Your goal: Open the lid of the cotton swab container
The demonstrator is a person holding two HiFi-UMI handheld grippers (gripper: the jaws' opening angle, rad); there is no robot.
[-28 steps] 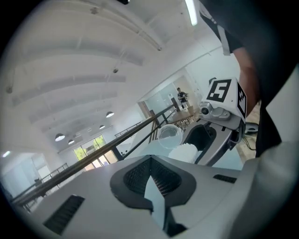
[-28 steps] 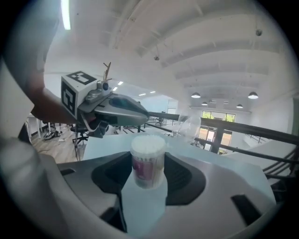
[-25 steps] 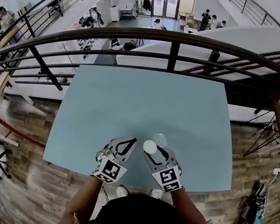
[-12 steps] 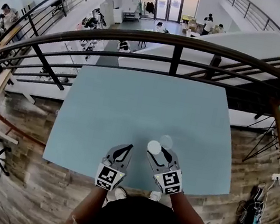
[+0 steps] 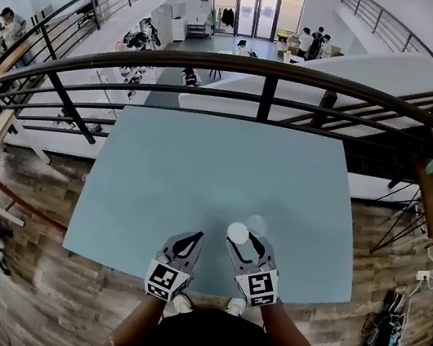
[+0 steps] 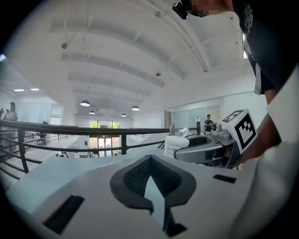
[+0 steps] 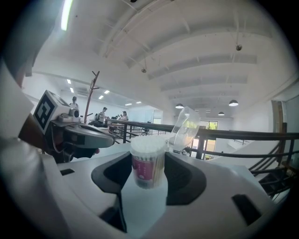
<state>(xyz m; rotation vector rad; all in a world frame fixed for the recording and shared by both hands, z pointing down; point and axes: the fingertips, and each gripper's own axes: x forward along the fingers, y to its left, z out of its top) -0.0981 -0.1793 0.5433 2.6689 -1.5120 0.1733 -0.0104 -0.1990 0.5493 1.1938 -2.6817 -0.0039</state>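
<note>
Pale blue bench (image 5: pixel 217 168) beside a railing (image 5: pixel 269 71). Near its front edge, left claw (image 5: pixel 191 241) pressed shut, empty; right claw (image 5: pixel 240 244) clamped round the upright cotton swab container (image 7: pixel 148 165), swab tips bare, clear lid (image 7: pixel 186 128) tipped back behind it.

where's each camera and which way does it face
Head view: on the person's head, down at the table; forearms, left claw, right claw.
Left gripper view: on the left claw, along shut jaws toward the railing; right forearm.
Right gripper view: on the right claw, along jaws gripping the cotton swab container; left claw shows.
All show that container.
</note>
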